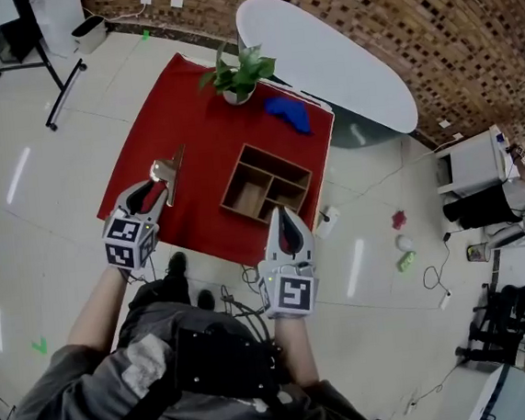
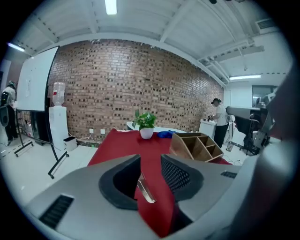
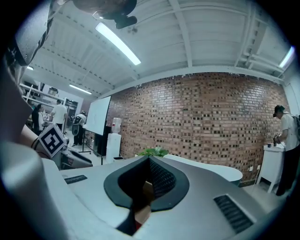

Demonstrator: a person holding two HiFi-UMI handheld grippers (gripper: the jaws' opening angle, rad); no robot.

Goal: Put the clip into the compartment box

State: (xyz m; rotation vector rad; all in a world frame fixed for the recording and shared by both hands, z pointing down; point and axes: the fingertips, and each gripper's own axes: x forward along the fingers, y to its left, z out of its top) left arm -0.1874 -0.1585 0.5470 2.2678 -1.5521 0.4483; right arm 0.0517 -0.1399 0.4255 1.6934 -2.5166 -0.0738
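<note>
Left gripper (image 2: 150, 159) fingers (image 2: 180, 176) apart, clip (image 2: 145, 191) seemingly untouched between them.

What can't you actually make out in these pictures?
Shiny metal clip: left gripper view, only a sliver shows; the left gripper hides the rest.
Wooden compartment box: right gripper view, mostly hidden behind the right gripper.
Small coloured items on the floor: head view, too small to identify.

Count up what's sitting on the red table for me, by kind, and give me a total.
Clip: 1
Box: 1
Potted plant: 1
Blue item: 1
Total: 4
</note>
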